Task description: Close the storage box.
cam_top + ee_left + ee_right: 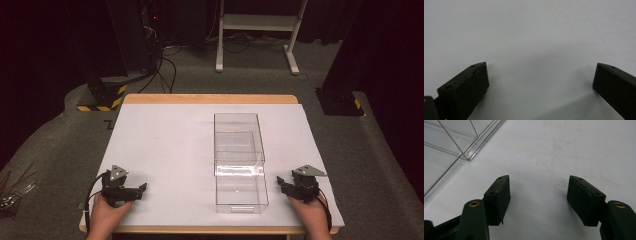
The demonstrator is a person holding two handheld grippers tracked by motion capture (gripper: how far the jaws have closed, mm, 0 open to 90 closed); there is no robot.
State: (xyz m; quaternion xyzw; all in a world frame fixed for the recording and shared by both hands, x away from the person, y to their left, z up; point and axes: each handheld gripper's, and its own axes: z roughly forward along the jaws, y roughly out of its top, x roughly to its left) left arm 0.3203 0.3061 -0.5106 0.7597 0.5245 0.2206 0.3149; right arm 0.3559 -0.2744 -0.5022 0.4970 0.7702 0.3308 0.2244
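- The clear drawer box (239,162) sits on the white tabletop (165,145) between the two hands, its drawer pulled out toward the person, long axis running from the near edge to the far edge.
- From the right gripper (286,184) the box lies just off the fingertips toward the middle of the tabletop; the right gripper view catches its clear corner (467,157) ahead of the fingers (499,195) and to their left, near but not touching.
- Those right fingers stand apart, nothing between them, only bare tabletop.
- The left gripper (140,189) points toward the box too, but it's well apart, with a wide stretch of white between.
- In the left gripper view the left fingers (471,82) are spread wide, nothing held, plain tabletop ahead.
- My read: the right hand is clearly the nearer one, and the open drawer's side wall faces it, so a short reach inward looks like the move to watch.
- Both hands rest low at the near edge.
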